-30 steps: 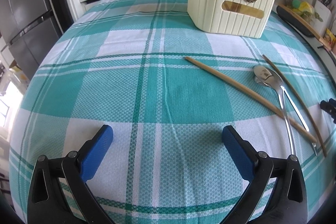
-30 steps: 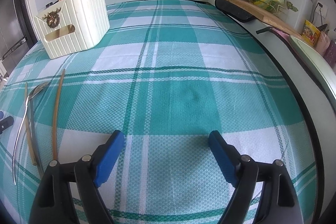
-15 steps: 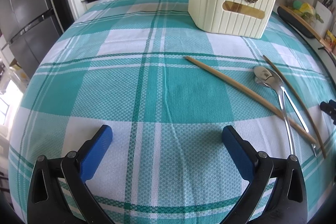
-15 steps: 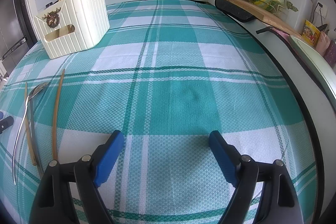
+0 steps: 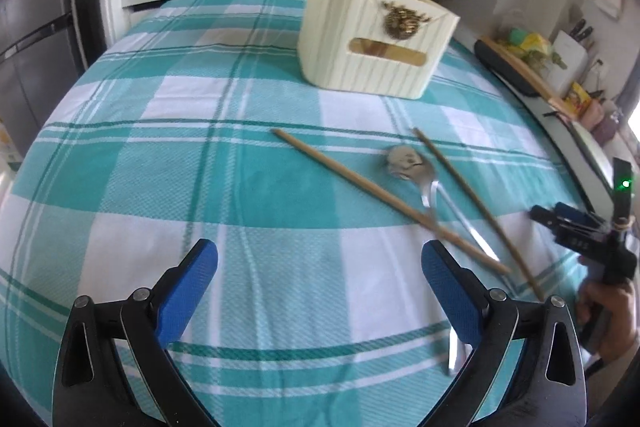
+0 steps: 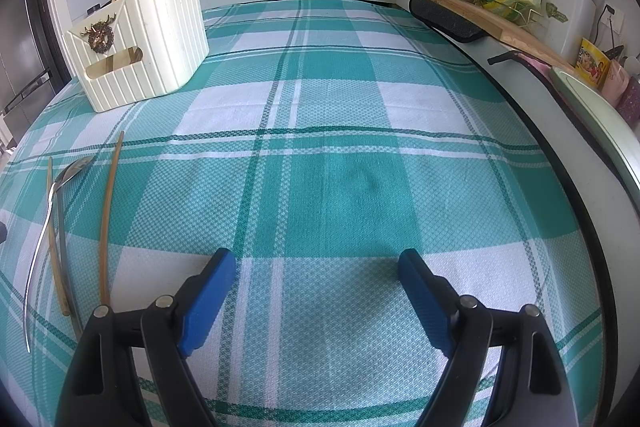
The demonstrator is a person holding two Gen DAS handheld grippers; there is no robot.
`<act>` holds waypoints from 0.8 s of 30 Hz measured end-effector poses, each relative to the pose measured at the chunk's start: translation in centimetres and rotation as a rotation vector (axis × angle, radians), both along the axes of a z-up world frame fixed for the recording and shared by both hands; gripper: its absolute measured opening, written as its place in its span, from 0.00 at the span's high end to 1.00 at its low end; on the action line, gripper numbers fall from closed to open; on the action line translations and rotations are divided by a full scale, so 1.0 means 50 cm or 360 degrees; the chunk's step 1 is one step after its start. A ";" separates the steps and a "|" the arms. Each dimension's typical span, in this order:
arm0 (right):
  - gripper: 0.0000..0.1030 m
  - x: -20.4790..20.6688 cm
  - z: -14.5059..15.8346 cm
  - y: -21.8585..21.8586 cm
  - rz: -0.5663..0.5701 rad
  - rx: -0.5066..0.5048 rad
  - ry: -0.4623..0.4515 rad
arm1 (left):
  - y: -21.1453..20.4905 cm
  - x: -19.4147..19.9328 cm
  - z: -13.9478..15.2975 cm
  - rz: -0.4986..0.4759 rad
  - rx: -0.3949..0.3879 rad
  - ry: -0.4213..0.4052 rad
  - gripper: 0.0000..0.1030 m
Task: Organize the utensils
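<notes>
Kitchen desk (image 6: 340,187) under a teal plaid cloth. Two wooden chopsticks (image 5: 384,201) and a metal spoon (image 5: 416,171) lie loose, near a cream utensil holder (image 5: 372,39). Left tool (image 5: 320,279) and right tool (image 6: 312,291) hover spread wide, empty. Best next move: centre one chopstick between the left pads, pinch mid-length, then lift to the holder.

Spoon (image 5: 408,163) and chopsticks (image 5: 384,199) – motion-blurred, lower ends hidden behind gripper finger (image 5: 452,291) | holder (image 6: 140,39) contents – only stick tips visible | hand (image 5: 612,315) – cut by frame edge | counter labels too small to read
</notes>
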State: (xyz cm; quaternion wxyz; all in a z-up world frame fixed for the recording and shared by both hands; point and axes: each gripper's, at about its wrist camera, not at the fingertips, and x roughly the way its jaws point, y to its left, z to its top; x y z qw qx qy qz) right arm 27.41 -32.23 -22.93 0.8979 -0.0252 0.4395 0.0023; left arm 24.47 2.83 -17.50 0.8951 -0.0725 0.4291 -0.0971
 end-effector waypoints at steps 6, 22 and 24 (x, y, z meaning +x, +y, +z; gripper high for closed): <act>0.17 0.000 0.000 0.000 0.0001 0.0002 0.0000 | -0.126 0.000 0.000 -0.0242 0.0186 0.0015 0.15; 0.17 0.000 0.000 0.001 0.0001 0.0000 0.0001 | -0.021 -0.024 -0.025 -0.0067 0.0028 0.0053 0.95; 0.17 0.000 0.000 0.001 0.0001 0.0000 0.0001 | 0.024 -0.030 -0.018 0.0003 -0.0080 0.0050 0.96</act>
